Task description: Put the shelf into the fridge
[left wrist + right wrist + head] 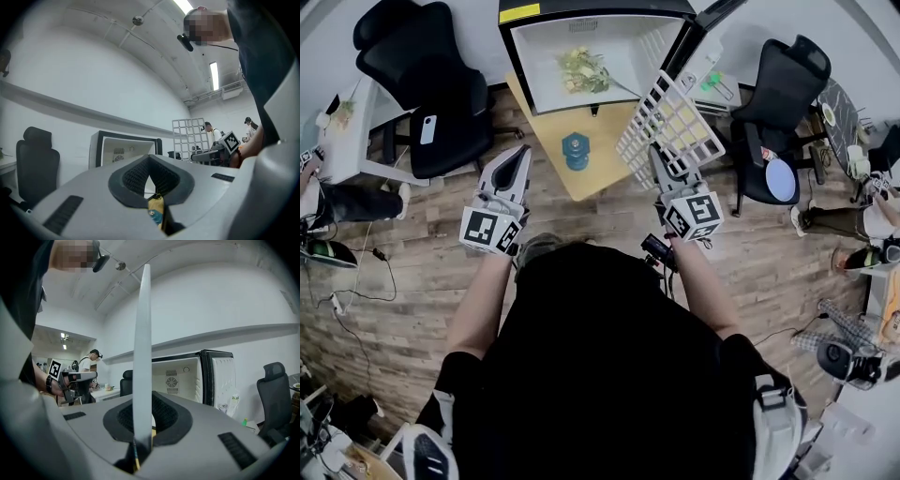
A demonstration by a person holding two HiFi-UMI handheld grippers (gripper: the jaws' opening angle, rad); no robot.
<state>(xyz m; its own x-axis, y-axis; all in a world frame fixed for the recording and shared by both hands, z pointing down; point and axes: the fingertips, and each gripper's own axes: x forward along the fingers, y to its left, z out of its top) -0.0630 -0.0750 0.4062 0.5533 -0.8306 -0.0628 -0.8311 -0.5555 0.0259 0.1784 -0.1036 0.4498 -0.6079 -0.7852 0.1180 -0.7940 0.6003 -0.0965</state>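
The white wire shelf (670, 122) stands tilted on edge in front of the open fridge (591, 56), and my right gripper (661, 167) is shut on its near edge. In the right gripper view the shelf (142, 333) shows edge-on as a tall white strip clamped between the jaws, with the fridge (183, 378) behind it. My left gripper (518, 161) hovers to the left of the low table, shut with nothing in it. From the left gripper view, the shelf (191, 137) is at the right of the fridge (125, 151).
A low yellow table (605, 131) with a blue object (576, 150) stands before the fridge. Greens (584, 70) lie inside the fridge. The fridge door (698, 42) swings out right. Black office chairs (431, 84) (778, 103) flank it. Other people stand by desks (89, 369).
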